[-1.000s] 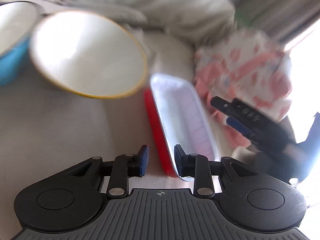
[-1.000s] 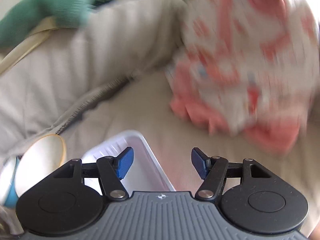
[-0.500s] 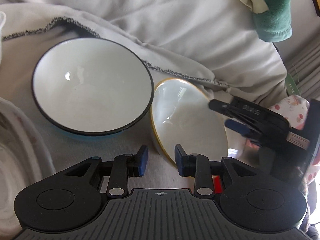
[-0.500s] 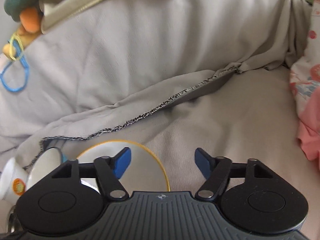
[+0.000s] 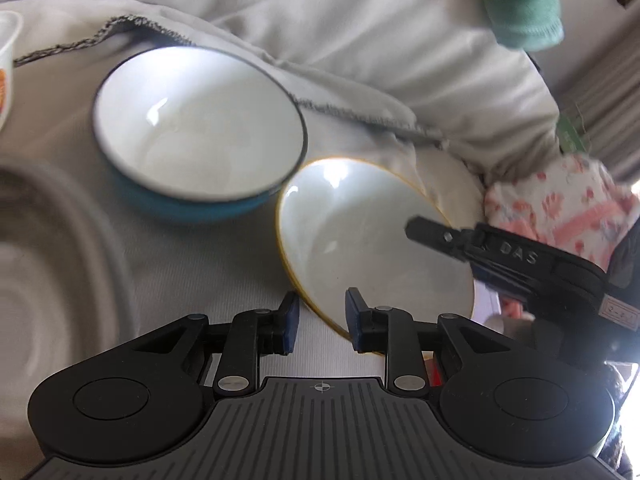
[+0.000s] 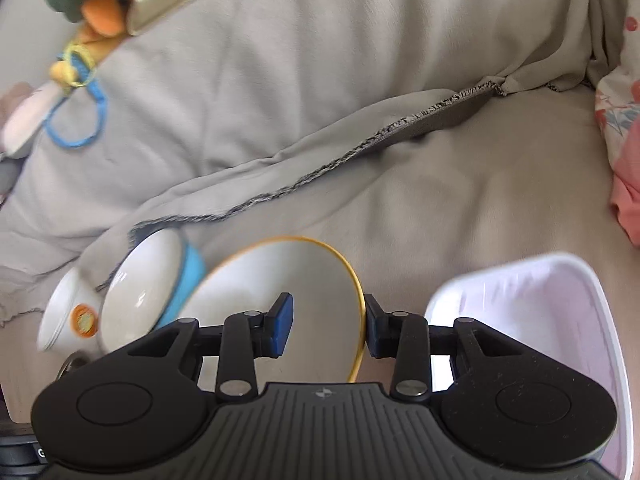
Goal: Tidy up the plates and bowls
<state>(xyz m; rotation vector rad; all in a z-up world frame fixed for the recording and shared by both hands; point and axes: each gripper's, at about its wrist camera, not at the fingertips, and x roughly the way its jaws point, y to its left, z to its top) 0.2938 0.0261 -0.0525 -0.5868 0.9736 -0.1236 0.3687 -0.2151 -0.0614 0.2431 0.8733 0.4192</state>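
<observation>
Right gripper (image 6: 326, 330) is closing astride yellow-rimmed bowl's (image 6: 280, 292) rim, pads not yet clamping; left gripper (image 5: 320, 328) is closing, empty, beside the bowl's near edge.

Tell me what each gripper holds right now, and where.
Neither grips yet. The closing right gripper straddles the rim of the yellow-rimmed white bowl; the closing left gripper straddles its near rim, pads apparently not pressing.
</observation>
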